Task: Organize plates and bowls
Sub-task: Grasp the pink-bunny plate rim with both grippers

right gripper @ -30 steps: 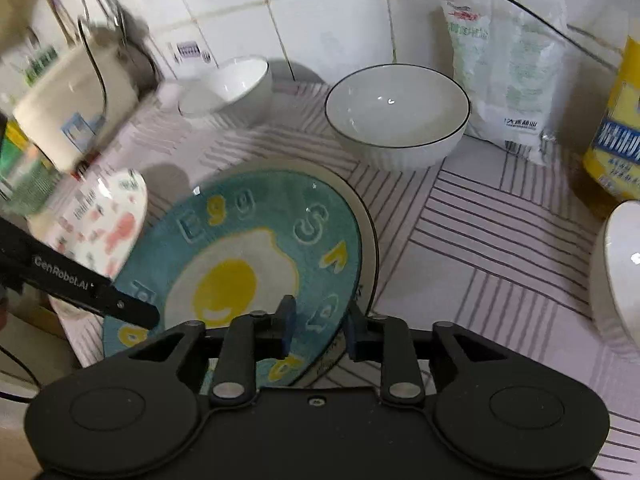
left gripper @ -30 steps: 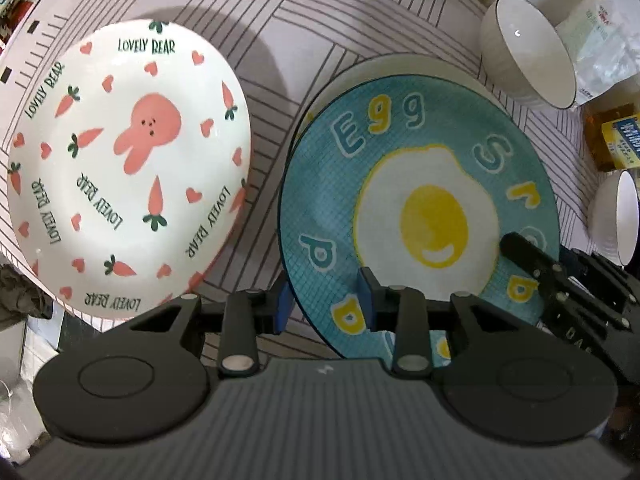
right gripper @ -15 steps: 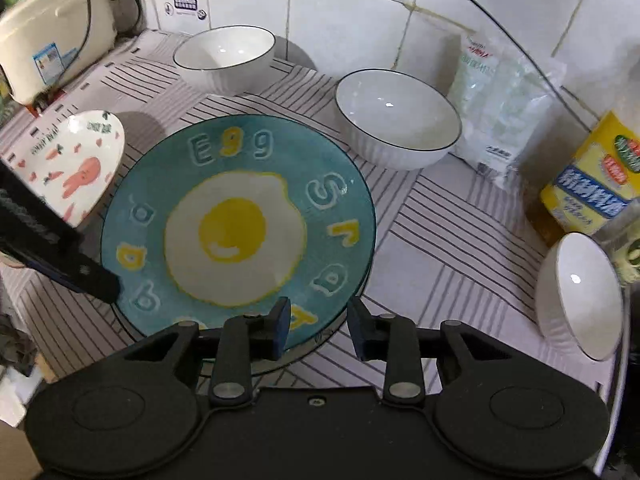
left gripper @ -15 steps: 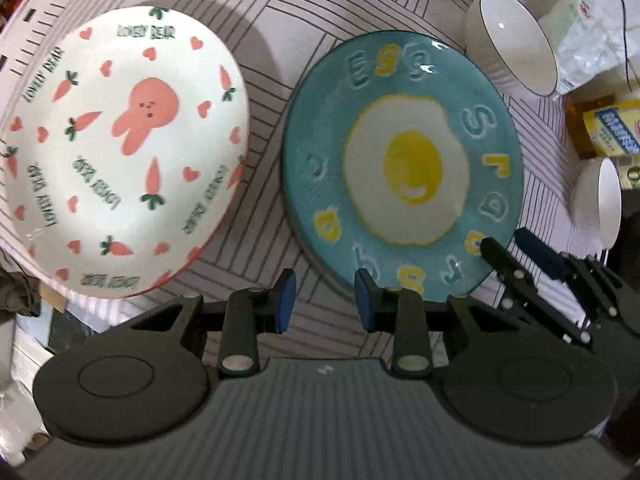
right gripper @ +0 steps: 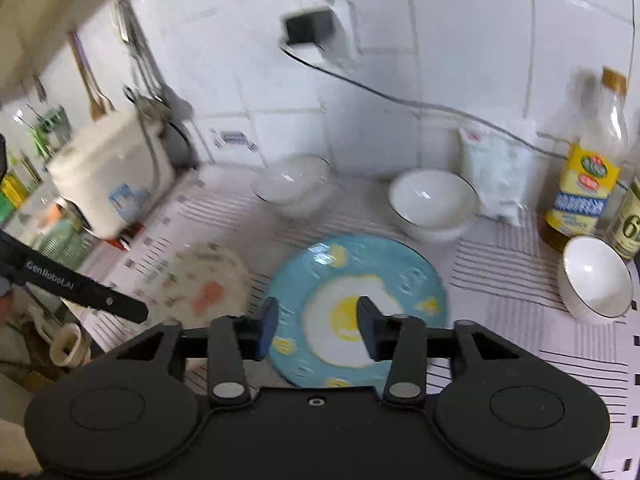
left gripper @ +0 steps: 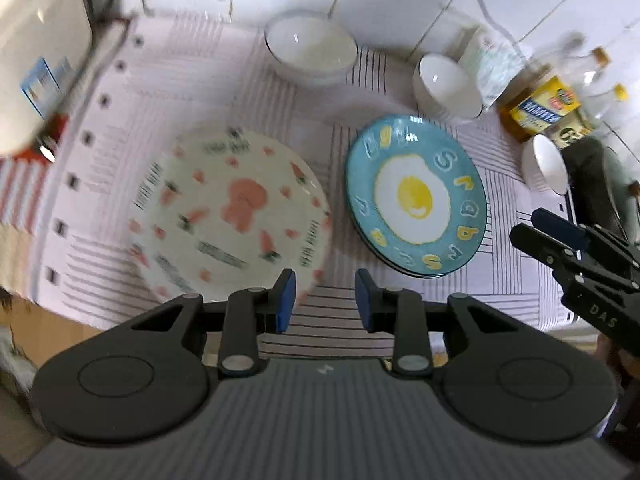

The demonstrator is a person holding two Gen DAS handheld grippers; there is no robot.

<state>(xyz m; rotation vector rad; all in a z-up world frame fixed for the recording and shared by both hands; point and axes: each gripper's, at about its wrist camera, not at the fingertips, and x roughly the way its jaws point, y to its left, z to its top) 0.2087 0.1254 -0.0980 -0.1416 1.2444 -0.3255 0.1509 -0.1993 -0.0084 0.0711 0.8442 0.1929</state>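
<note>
Both hand-held grippers hang above the near edge of the surface (left gripper: 224, 80), which is covered with a striped mat, and neither holds anything. The left hand-held gripper (left gripper: 325, 300) has its blue pads set narrowly apart with only air and the mat between them. The right hand-held gripper (right gripper: 316, 330) has its jaws opening, at a middling gap, with nothing between them; the egg plate merely shows beneath. That blue egg plate (left gripper: 416, 196) lies flat near the middle of the surface, on top of another plate whose rim peeks out at its near edge. Just beside it, toward the left edge, lies the white rabbit plate (left gripper: 228, 220), apart from it by a narrow strip of mat. Three white bowls stand upright: one bowl (left gripper: 310, 52) at the back edge by the tiled wall, a second bowl (left gripper: 446, 86) toward the back right corner, and a small bowl (left gripper: 546, 164) at the right edge, near the oil bottle (right gripper: 582, 184). A white rice cooker (right gripper: 106, 172) stands at the back left corner.
</note>
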